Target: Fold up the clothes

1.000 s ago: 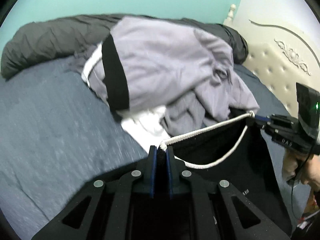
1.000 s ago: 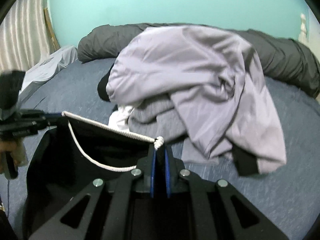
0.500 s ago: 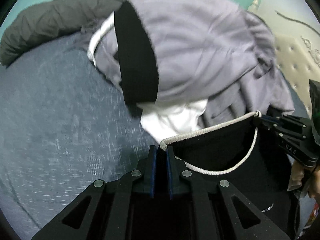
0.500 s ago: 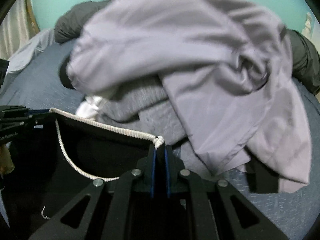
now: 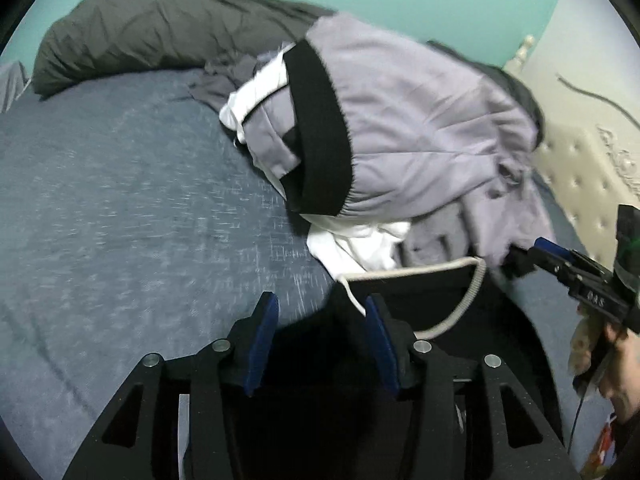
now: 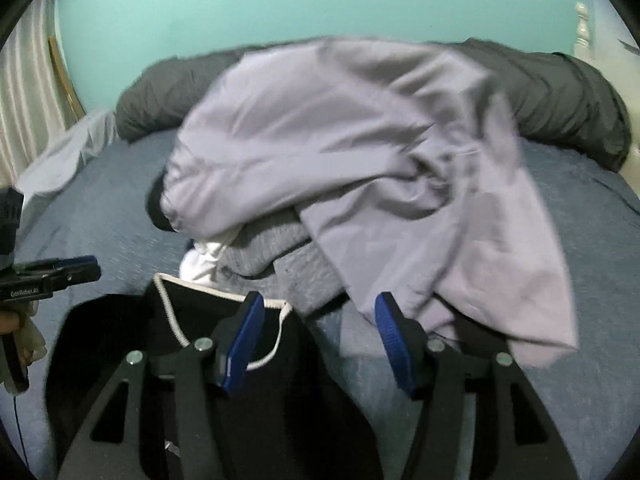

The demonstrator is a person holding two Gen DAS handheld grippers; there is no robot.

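Observation:
A black garment [image 5: 500, 320] edged with a white cord [image 5: 420, 273] lies flat on the blue bed sheet [image 5: 120, 200]. My left gripper [image 5: 320, 314] hovers over its near corner; the jaws are opening and the pads are off the cloth. In the right wrist view my right gripper [image 6: 318, 316] is opening too, with the corded edge [image 6: 224, 297] loose beside its left finger [image 6: 242, 332]. Each gripper shows at the edge of the other's view: the right gripper [image 5: 532, 254], the left gripper [image 6: 76, 274].
Just beyond the black garment is a heap of clothes: a lilac jacket [image 5: 420, 132] with a black hem band [image 5: 320, 136], a white piece [image 5: 360, 244] and a grey knit [image 6: 272, 248]. A dark duvet [image 5: 160, 32] lies along the teal wall. A cream headboard [image 5: 592, 184] stands at the right.
Both grippers were shut on the corded edge, holding it taut between them. Now both stand open, the edge has dropped slack onto the bed, and both have pulled back from the heap.

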